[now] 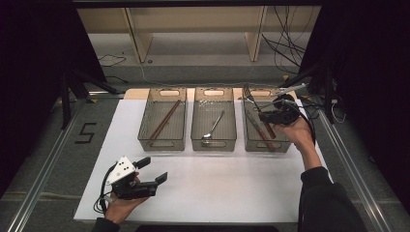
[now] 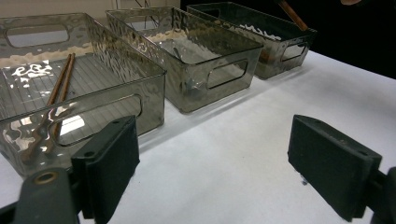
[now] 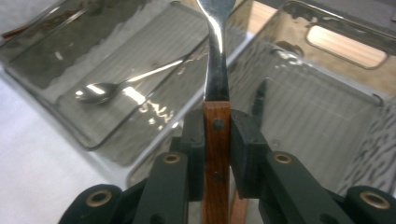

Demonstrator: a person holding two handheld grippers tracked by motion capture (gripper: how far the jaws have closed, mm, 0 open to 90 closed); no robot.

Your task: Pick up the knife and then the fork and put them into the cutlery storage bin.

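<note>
My right gripper (image 1: 267, 117) hovers over the right clear bin (image 1: 285, 143) and is shut on a fork (image 1: 256, 107) with a wooden handle. In the right gripper view both pads (image 3: 245, 149) press the handle of the fork (image 3: 216, 79), whose steel neck rises out of the top of the picture. My left gripper (image 1: 152, 170) rests low over the white board near the front left, open with nothing between its jaws. The left gripper view has the left gripper (image 2: 215, 172) with its jaws wide apart over bare board.
Three clear bins stand in a row at the back of the white board (image 1: 217, 188). The left bin (image 1: 144, 130) holds chopsticks (image 1: 164, 120), the middle bin (image 1: 197, 126) a spoon (image 1: 212, 126). Another wooden-handled utensil (image 1: 257, 130) lies in the right bin.
</note>
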